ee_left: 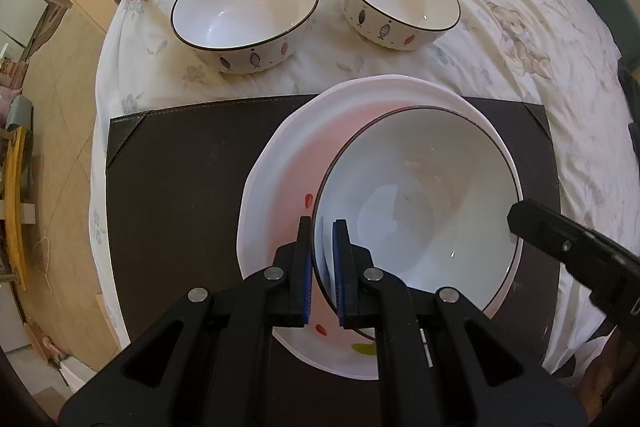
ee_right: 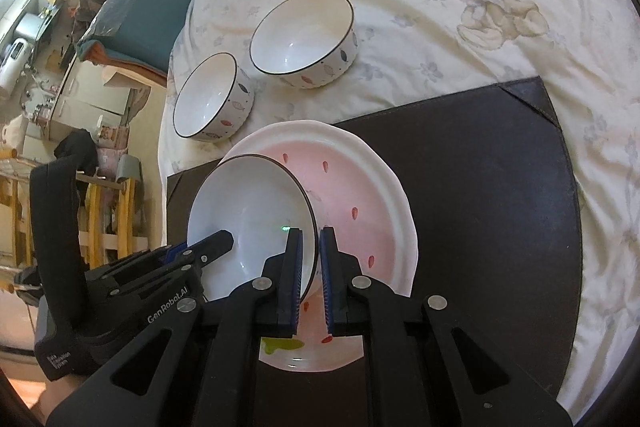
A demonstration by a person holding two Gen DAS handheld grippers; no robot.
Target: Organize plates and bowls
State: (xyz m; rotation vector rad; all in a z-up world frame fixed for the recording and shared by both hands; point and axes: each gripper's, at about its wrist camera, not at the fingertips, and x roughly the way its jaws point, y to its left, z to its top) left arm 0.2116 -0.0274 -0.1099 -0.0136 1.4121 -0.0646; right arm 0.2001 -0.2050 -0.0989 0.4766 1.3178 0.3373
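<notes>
Both tools grasp one bowl [ee_left: 416,211] by opposite rim edges: left tool [ee_left: 323,263], right tool [ee_right: 310,267]. The two-sided grip keeps it steady over the pink plate [ee_right: 360,203] on the dark mat [ee_left: 180,179]. Two bowls [ee_left: 245,15] wait on the bed [ee_left: 500,27].

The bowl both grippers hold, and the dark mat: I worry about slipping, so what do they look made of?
Bowl: probably glazed ceramic; glossy white, sharp highlights, thin dark rim line. Dark mat: looks like leather or an imitation; matte brown, stitched edge, corner pockets. Left gripper and right gripper clamp opposite rims.
</notes>
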